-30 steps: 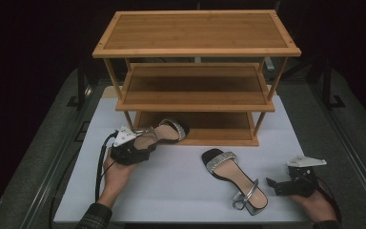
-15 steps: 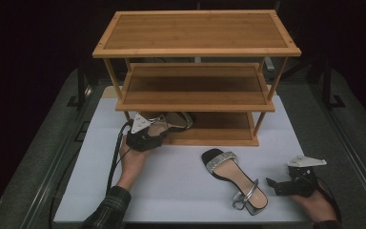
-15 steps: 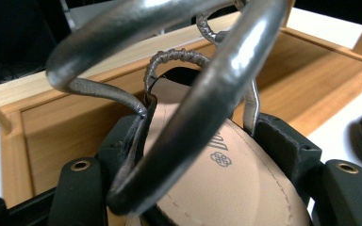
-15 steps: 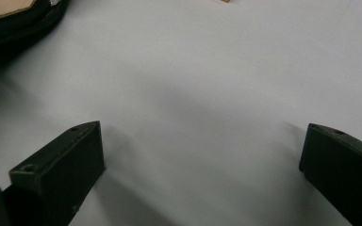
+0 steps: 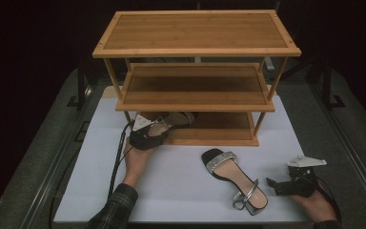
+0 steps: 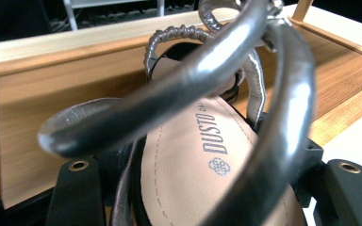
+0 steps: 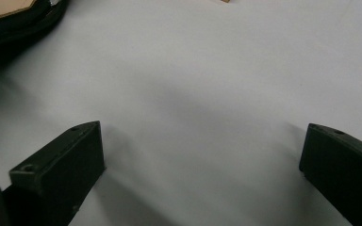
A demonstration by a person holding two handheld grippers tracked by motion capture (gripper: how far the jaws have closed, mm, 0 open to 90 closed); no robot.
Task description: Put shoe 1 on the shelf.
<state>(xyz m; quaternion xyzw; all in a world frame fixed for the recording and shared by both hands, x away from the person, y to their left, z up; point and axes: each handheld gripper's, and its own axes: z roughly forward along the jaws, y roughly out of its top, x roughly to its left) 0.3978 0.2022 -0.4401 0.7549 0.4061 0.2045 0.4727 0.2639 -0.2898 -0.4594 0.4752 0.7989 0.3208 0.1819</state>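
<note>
1. Lower right of the high view: the right gripper (image 5: pixel 272 185) rests on the white mat (image 5: pixel 181 191), jaws spread wide with nothing between them.
2. Just left of it, at lower centre, the second sandal (image 5: pixel 233 179) lies flat on the mat, untouched.
3. Left of centre, the left gripper (image 5: pixel 148 132) is clamped on the first sandal (image 5: pixel 171 119) at its heel end; its own view shows the insole (image 6: pixel 193 165) between both jaws.
4. Behind, the sandal's toe sits over the bottom shelf (image 5: pixel 219 129) of the wooden rack (image 5: pixel 195 47).
5. I judge this to be the placing step. Next the sandal needs settling flat on the shelf, then a release.
</note>
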